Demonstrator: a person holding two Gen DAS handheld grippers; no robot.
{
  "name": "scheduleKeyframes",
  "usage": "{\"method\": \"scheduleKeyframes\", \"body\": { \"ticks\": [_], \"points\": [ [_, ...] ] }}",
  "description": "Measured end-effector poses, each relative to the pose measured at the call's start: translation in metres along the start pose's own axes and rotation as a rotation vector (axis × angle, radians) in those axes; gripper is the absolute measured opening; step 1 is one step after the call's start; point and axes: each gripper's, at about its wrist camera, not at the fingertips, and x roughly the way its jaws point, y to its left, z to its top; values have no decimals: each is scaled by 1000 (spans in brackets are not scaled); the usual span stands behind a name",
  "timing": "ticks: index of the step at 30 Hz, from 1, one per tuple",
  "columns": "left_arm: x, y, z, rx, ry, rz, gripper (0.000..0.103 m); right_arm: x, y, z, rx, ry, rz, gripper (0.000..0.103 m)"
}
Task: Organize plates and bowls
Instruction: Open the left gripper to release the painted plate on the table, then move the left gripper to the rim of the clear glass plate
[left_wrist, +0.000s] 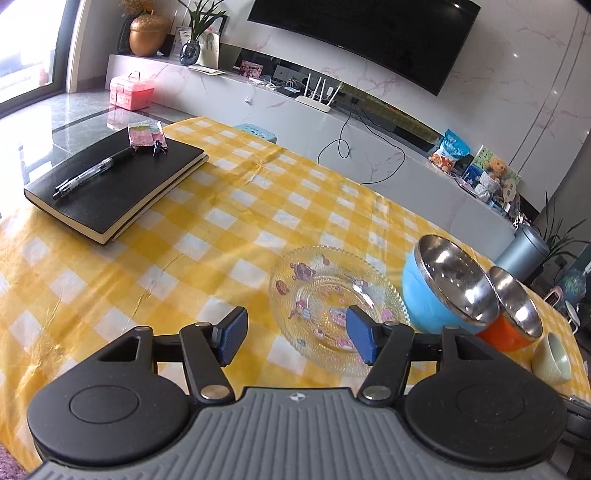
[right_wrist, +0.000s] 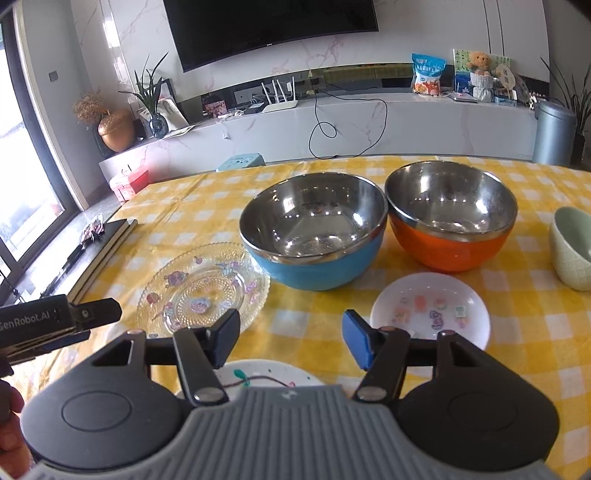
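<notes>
A clear glass plate with cartoon prints (left_wrist: 325, 295) (right_wrist: 203, 288) lies on the yellow checked tablecloth (left_wrist: 221, 229). To its right stand a blue steel-lined bowl (left_wrist: 443, 288) (right_wrist: 314, 229) and an orange steel-lined bowl (left_wrist: 513, 314) (right_wrist: 450, 214). A small white plate with stickers (right_wrist: 432, 306) lies in front of the orange bowl. A pale green cup (left_wrist: 552, 356) (right_wrist: 570, 247) is at the far right. Another white plate (right_wrist: 258, 373) shows under my right gripper. My left gripper (left_wrist: 295, 341) is open above the glass plate's near edge, nothing between its pads. My right gripper (right_wrist: 288, 341) is open and empty; the left gripper's side (right_wrist: 55, 321) appears at its left.
A black notebook (left_wrist: 114, 184) with a pen (left_wrist: 92, 173) on it lies at the table's far left. Beyond the table run a white TV bench (right_wrist: 332, 122), a grey bin (right_wrist: 554, 129) and a pink box (left_wrist: 131, 90) on the floor.
</notes>
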Motion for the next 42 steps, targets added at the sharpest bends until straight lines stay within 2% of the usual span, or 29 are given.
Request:
{"method": "scheduleKeyframes", "body": {
  "ticks": [10,13,15,17,21,28,31,33,42],
  "points": [
    [33,12,12,-24,7,-10,69,32,2,3,98,34,34,44],
    [44,15,16,-22,10,-11,60,41,4,4,113,41,45,41],
    [50,16,17,-8,9,-13,55,47,5,5,121,44,46,34],
    [54,17,19,4,4,-18,47,53,5,5,137,53,54,32],
    [65,21,22,0,12,-12,39,65,6,6,153,64,62,28],
    [78,22,20,6,35,-39,33,81,6,8,188,84,83,18],
    [79,20,18,18,32,-37,29,82,6,7,188,77,91,16],
    [80,19,19,19,37,-41,19,84,6,6,184,80,99,11],
    [69,19,20,34,19,-11,15,81,3,8,211,89,126,10]
  ]
}}
